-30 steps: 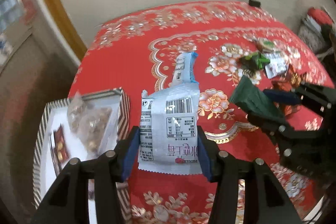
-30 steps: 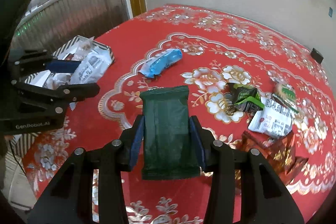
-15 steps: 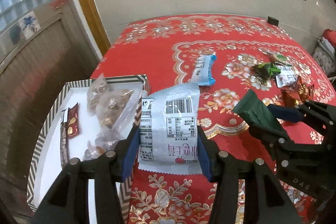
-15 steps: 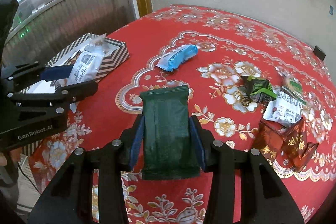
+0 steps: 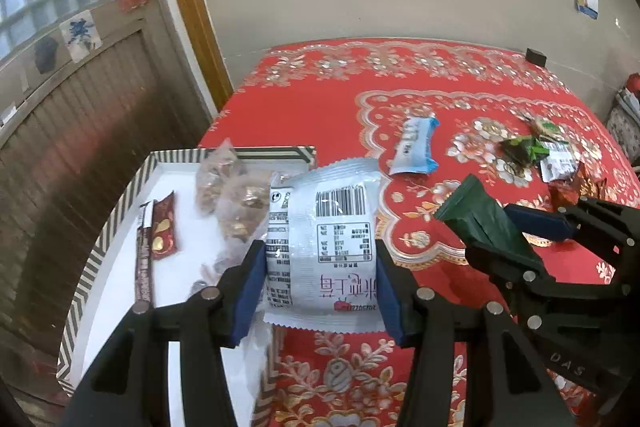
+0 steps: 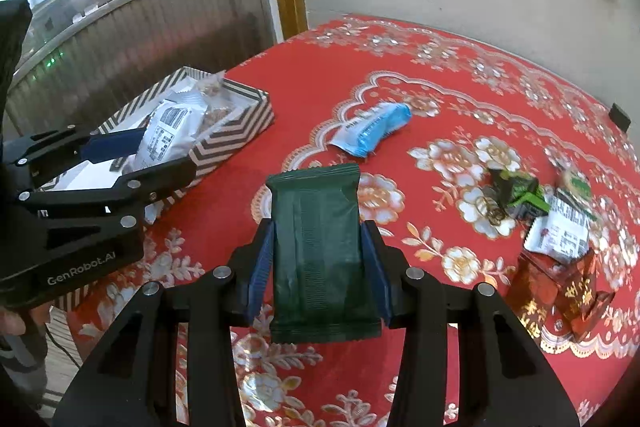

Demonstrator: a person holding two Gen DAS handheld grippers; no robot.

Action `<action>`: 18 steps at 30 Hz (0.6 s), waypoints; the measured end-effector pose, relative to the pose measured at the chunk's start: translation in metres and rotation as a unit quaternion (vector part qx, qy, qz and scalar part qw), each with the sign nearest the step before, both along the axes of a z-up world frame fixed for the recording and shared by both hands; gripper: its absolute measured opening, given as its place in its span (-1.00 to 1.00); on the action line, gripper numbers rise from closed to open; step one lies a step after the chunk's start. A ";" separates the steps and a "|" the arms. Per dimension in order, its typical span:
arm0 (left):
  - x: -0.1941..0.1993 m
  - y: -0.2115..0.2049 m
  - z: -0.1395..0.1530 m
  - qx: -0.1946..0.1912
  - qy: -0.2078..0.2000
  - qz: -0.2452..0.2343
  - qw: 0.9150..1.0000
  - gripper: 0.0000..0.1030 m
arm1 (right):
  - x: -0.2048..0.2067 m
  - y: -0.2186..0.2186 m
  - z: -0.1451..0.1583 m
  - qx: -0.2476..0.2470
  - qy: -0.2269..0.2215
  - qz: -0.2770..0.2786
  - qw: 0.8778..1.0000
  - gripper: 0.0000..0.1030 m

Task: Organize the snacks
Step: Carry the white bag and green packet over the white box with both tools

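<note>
My left gripper point(image 5: 320, 279) is shut on a silver-white snack packet point(image 5: 324, 247) and holds it above the right rim of a striped box point(image 5: 104, 235) with a white floor. The box holds clear bags of nuts point(image 5: 236, 203) and a red packet point(image 5: 162, 231). My right gripper point(image 6: 322, 267) is shut on a dark green snack packet point(image 6: 320, 247), held above the red tablecloth point(image 6: 420, 75). The right gripper and its green packet point(image 5: 480, 223) show at the right of the left wrist view. The left gripper point(image 6: 120, 163) with its packet point(image 6: 168, 135) shows over the box point(image 6: 236, 131) in the right wrist view.
A blue-and-white packet point(image 6: 372, 133) lies mid-table. A green-black packet point(image 6: 516, 193), a white packet point(image 6: 560, 235) and red-brown wrappers point(image 6: 560, 295) lie at the right. A small black object point(image 6: 619, 117) sits at the far edge. Wall and wooden door frame stand behind.
Both grippers have moved left toward the striped box, each still holding its packet. The silver-white packet now hangs over the box's right rim.
</note>
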State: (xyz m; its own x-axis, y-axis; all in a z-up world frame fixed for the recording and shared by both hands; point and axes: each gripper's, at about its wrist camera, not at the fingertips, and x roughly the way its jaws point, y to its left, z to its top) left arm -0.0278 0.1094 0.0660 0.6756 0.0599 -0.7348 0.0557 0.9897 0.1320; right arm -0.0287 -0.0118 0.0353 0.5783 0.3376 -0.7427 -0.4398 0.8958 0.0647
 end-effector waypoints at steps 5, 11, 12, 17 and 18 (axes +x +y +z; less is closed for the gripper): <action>-0.001 0.014 0.006 -0.002 -0.010 0.014 1.000 0.05 | 0.003 0.015 0.005 -0.003 -0.003 0.013 1.000 -0.18; -0.004 0.034 0.013 0.001 -0.022 0.035 0.999 0.05 | 0.007 0.035 0.012 -0.008 -0.009 0.031 0.999 -0.18; -0.003 0.038 0.014 0.000 -0.023 0.039 0.999 0.05 | 0.008 0.039 0.013 -0.008 -0.010 0.034 0.999 -0.18; -0.004 0.061 0.018 -0.002 -0.027 0.063 0.998 0.05 | 0.011 0.062 0.019 -0.015 -0.016 0.056 0.998 -0.18; -0.004 0.065 0.018 -0.003 -0.027 0.067 0.997 0.05 | 0.011 0.066 0.020 -0.017 -0.016 0.060 0.998 -0.18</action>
State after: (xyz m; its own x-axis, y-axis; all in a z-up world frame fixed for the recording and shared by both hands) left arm -0.0314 0.1748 0.0838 0.7007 0.1486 -0.6978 -0.0844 0.9885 0.1258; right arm -0.0177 0.0544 0.0550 0.5595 0.3812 -0.7360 -0.5450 0.8382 0.0198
